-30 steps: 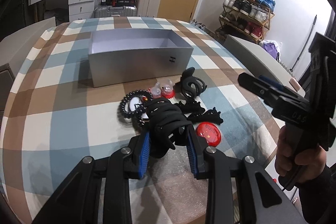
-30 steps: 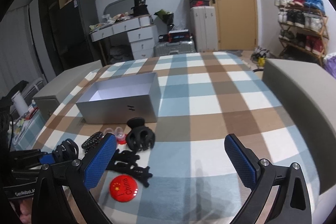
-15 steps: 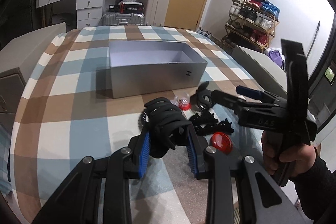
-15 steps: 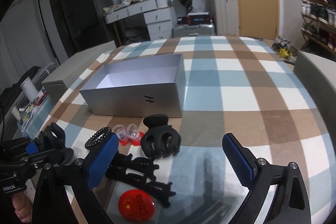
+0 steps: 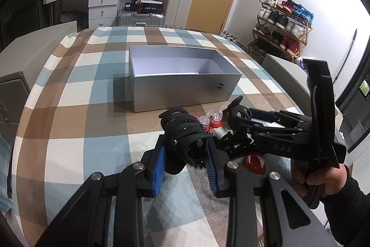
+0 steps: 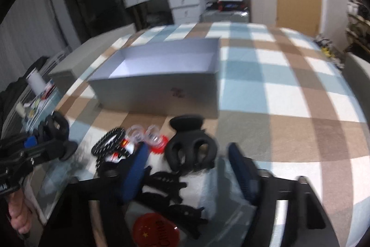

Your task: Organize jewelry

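Observation:
My left gripper [image 5: 185, 149] is shut on a black claw hair clip [image 5: 182, 131] and holds it above the plaid table, short of the open silver box [image 5: 185, 89]. In the right wrist view that same gripper [image 6: 46, 136] shows at far left. My right gripper [image 6: 188, 166] is low over the pile, its jaws closing. A second black claw clip [image 6: 192, 147] lies between and just ahead of its blue pads [image 6: 136, 166], with a gap on each side. Around it lie a black spiral hair tie [image 6: 106, 142], clear-and-red ornaments [image 6: 152, 136], flat black clips [image 6: 171, 191] and a red round badge [image 6: 156, 230].
The silver box [image 6: 157, 94] stands behind the pile with its inside bare. Grey chair backs [image 5: 286, 73] flank the table. A person's hand [image 5: 323, 182] grips the right tool at lower right. The right wrist view is blurred by motion.
The right gripper has dropped toward the pile and its jaws have narrowed around the claw clip on the table. The left gripper, still gripping its clip, has drifted a little toward the box.

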`<state>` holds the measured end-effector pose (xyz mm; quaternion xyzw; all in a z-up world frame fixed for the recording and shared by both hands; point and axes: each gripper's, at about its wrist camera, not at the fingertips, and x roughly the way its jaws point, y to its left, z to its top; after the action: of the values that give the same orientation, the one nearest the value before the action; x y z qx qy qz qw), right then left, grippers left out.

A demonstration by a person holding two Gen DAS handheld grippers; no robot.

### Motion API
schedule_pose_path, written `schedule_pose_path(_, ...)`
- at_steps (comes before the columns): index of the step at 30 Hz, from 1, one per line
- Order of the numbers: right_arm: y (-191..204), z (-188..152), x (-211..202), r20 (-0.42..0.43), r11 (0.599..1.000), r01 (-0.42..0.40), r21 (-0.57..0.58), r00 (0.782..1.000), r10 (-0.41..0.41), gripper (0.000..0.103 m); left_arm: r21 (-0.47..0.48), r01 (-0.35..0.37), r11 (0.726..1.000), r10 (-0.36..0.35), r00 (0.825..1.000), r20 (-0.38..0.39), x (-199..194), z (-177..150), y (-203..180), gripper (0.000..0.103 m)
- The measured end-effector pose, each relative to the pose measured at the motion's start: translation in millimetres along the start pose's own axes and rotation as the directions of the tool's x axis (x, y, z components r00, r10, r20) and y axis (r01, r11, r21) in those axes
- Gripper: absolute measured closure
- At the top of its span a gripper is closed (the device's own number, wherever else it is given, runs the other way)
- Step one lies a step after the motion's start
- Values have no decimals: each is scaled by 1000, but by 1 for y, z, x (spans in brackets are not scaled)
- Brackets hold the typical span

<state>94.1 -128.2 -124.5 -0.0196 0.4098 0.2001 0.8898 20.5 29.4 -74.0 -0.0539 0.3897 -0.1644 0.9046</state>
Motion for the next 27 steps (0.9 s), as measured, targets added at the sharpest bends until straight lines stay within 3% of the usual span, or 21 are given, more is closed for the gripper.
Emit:
schedule_pose_path(1, 1, -1, 0, 0, 1000, 9, -2, 1000, -9, 57, 1, -1, 1000, 1, 1000, 0, 0, 0, 0, 77)
schedule_pose_path(6, -1, -3, -7, 26, 1000, 17, 5, 1000, -17, 57, -9, 3, 1000, -3, 1000, 1, 1, 3, 3, 77)
schedule_pose_path(15, -15, 3, -40, 128, 994, -67, 86, 990, 55, 57, 4, 8, 1000, -9, 999, 41, -2, 25, 6, 77)
schedule_pose_path(21, -19, 20, -69, 246, 981, -153, 123, 962, 120, 57, 6, 6, 1000, -7, 998, 67, -1, 47, 10, 77)
schedule_pose_path(27, -7, 63, -76, 294, 978, -206, 39, 938, 185, 57, 23, 20, 1000, -22, 998, 66, 12, 78, 7, 77)
